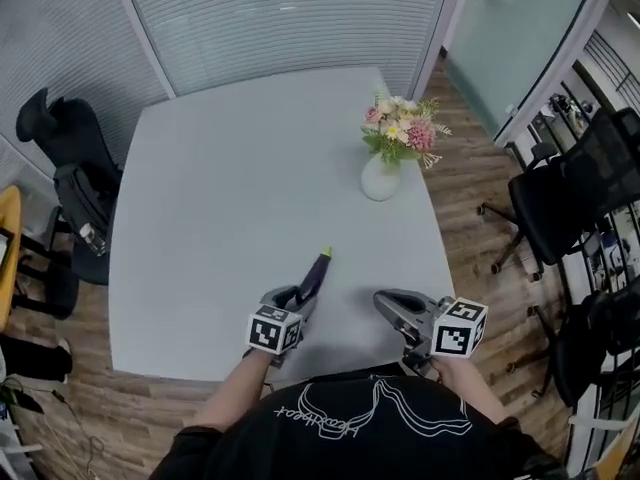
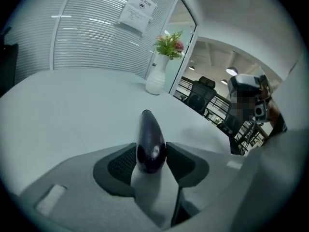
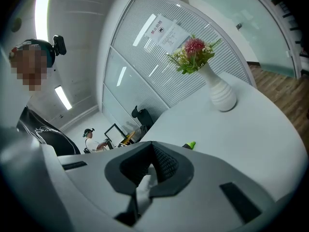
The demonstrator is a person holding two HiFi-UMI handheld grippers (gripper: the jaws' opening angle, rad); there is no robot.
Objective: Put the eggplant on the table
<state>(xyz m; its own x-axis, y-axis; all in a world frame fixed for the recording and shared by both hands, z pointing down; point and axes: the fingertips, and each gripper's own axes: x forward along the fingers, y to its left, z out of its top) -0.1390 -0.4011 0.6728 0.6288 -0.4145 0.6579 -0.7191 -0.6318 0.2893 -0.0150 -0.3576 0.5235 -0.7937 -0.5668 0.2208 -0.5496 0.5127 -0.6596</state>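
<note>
In the head view, the eggplant (image 1: 314, 277) is a slim, dark purple thing with a green stem end that points away from the person. Its near end sits in the left gripper (image 1: 304, 298), above the near part of the pale grey table (image 1: 220, 198). Whether its tip touches the tabletop cannot be told. The right gripper (image 1: 386, 304) hovers just beside it, over the table's near edge. Farther off stands a white vase (image 1: 380, 179) of pink and cream flowers (image 1: 401, 128), well clear of both grippers. A black chair (image 1: 68, 163) stands at the table's left and another chair (image 1: 575, 193) off to the right.

In the left gripper view, the left gripper (image 2: 150, 152) is clamped on the glossy eggplant (image 2: 150, 141), with both dark pads pressed to its sides and its tapered end jutting forward over bare table (image 2: 63, 105). The vase (image 2: 156, 81) stands beyond, before a slatted glass wall bearing a paper sheet (image 2: 136, 11).

In the right gripper view, the right gripper (image 3: 150, 162) has its jaws drawn together with nothing between them. The eggplant's green tip (image 3: 191, 145) peeks over the jaw. The vase (image 3: 220, 94) stands on the table (image 3: 251, 134) beyond, and a seated person (image 3: 91, 139) is far behind.
</note>
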